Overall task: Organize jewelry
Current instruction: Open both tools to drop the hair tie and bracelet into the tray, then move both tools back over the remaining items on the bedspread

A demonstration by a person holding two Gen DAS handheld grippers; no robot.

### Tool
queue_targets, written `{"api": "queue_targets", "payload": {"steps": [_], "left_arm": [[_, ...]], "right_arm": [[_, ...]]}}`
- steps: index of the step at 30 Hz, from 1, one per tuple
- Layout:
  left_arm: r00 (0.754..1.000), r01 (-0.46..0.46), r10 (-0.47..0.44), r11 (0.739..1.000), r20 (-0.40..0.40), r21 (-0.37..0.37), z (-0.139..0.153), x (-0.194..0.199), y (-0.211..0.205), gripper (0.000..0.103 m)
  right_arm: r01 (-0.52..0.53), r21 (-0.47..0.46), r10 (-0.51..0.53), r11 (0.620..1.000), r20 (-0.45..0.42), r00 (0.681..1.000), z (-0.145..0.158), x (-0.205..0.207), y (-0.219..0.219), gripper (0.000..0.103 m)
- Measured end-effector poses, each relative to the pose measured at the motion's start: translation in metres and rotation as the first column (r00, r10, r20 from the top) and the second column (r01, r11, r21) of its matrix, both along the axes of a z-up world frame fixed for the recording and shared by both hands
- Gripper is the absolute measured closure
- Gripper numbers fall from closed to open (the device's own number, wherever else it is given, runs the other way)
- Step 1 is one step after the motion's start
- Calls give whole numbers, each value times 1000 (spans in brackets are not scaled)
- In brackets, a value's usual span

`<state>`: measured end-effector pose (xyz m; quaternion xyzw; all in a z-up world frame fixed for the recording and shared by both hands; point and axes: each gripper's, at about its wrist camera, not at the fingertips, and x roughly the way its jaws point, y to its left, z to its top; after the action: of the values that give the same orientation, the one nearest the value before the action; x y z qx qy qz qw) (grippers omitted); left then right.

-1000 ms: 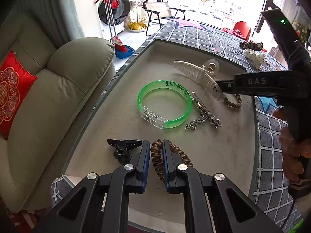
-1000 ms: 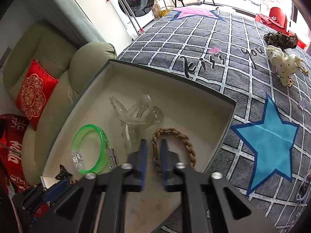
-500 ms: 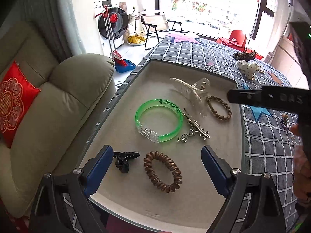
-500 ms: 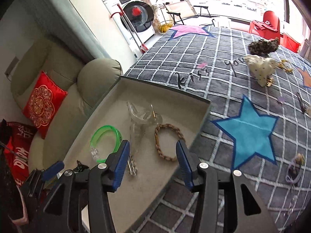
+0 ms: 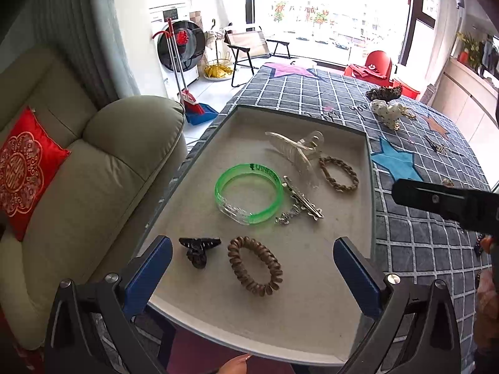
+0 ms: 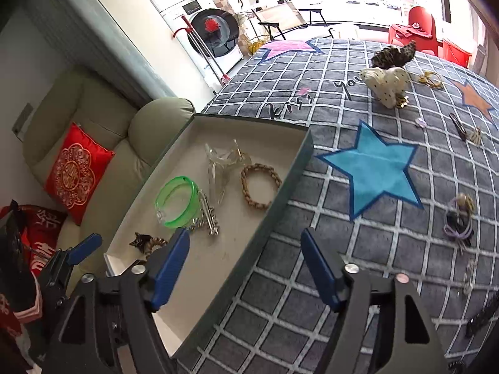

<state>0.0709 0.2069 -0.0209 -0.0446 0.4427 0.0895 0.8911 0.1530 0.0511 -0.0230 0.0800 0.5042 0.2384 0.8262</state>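
The brown coil hair tie (image 5: 255, 265) is lying in the tray (image 5: 312, 318), just ahead of the left gripper (image 5: 252, 268), whose jaws have just been opening and are standing wide, empty. The braided bracelet (image 6: 260, 184) is lying ahead-left of the right gripper (image 6: 244, 265), likewise just opening, gripping nothing.

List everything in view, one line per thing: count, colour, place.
tray: 1, beige, on blanket edge
green bangle: 1, tray middle
clear hair clip: 1, tray far end
braided bracelet: 1, tan, beside clear clip
silver clip with chain: 1, right of bangle
coil hair tie: 1, brown, tray near end
black clip: 1, left of coil tie
blanket: 1, grey checked, stars
cushion: 1, red, on sofa
left claw: open, empty
right claw: open, empty
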Motion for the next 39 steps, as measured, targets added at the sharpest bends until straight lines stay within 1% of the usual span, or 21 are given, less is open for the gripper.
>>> {"api": "queue_targets", "payload": {"steps": [2, 4, 8, 10, 13, 19, 24, 30, 36, 39], "left_arm": [[1000, -4, 4, 1000, -7, -16, 1, -2, -2, 0], [1000, -3, 2, 1000, -6, -19, 2, -4, -4, 0], [1000, 18, -18, 999, -12, -30, 3, -7, -12, 0], [999, 46, -47, 998, -15, -45, 4, -8, -19, 0], [998, 68, -68, 997, -6, -43, 8, -11, -31, 0], [991, 132, -131, 990, 12, -42, 20, -10, -66, 0], [978, 208, -208, 977, 6, -40, 22, -3, -105, 0], [958, 284, -286, 956, -22, -67, 16, 12, -150, 0], [935, 345, -352, 930, -38, -128, 4, 36, -192, 0], [926, 367, -375, 921, -47, -134, -5, 50, -211, 0]], "right_arm": [[7, 9, -7, 1000, -4, 1000, 0, -6, -6, 22], [15, 13, -15, 1000, -6, 1000, 0, -13, -13, 17], [34, 12, -34, 999, -9, 999, 0, -26, -28, 17], [45, 2, -45, 999, -5, 999, 1, -33, -37, 17], [64, -15, -64, 998, 3, 998, 1, -43, -55, 17], [138, -85, -136, 987, 19, 990, 1, -62, -105, 17], [215, -159, -210, 964, 46, 977, -3, -82, -157, 17], [261, -217, -253, 941, 63, 965, -13, -102, -203, 17], [251, -280, -238, 927, 80, 968, -28, -120, -224, 17], [250, -301, -232, 920, 95, 968, -34, -125, -229, 17]]}}
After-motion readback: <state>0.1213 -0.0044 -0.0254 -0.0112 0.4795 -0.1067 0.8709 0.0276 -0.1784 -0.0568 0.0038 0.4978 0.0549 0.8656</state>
